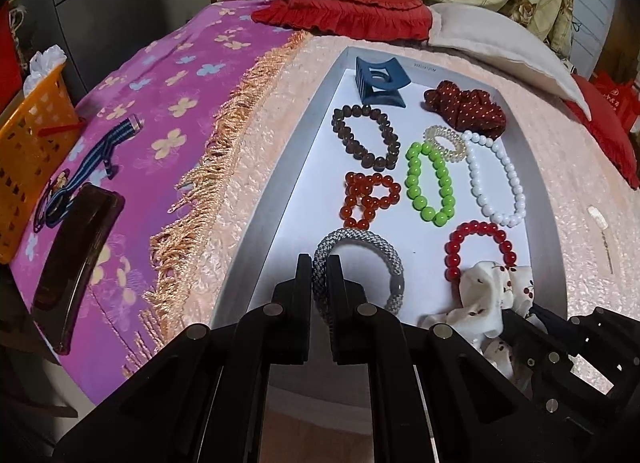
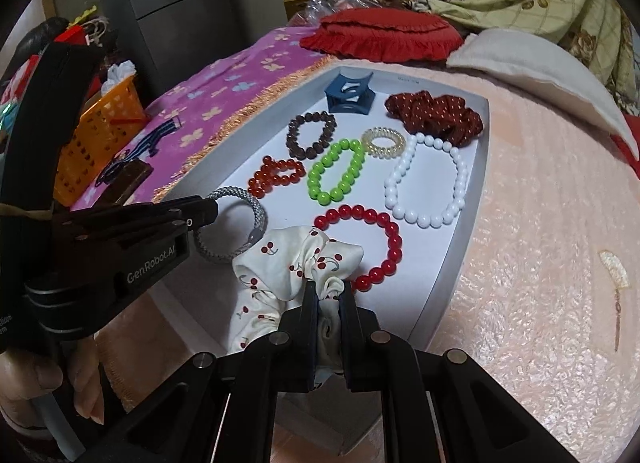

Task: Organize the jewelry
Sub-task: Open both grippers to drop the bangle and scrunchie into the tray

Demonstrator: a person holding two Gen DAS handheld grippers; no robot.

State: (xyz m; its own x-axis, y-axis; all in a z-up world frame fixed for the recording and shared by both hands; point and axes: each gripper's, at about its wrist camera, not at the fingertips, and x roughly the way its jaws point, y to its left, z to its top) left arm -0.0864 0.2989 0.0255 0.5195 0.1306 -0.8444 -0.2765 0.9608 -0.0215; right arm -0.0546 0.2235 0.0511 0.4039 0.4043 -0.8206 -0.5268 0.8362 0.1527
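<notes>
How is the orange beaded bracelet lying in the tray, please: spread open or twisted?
Twisted. The orange beaded bracelet crosses over itself into a figure-eight with two small loops, lying flat on the tray; the other bead bracelets lie as open loops.

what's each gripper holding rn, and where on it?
Left gripper: grey woven bracelet, pinched on its left rim. Right gripper: cherry scrunchie, pinched on a fold at its near edge.

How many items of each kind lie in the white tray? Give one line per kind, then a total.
Beaded bracelets: 5, brown, orange, green, white, red
Braided grey bangle: 1
Fabric scrunchies: 2, cherry-print, dotted maroon
Coil hair tie: 1
Blue claw clip: 1
Total: 10
</notes>
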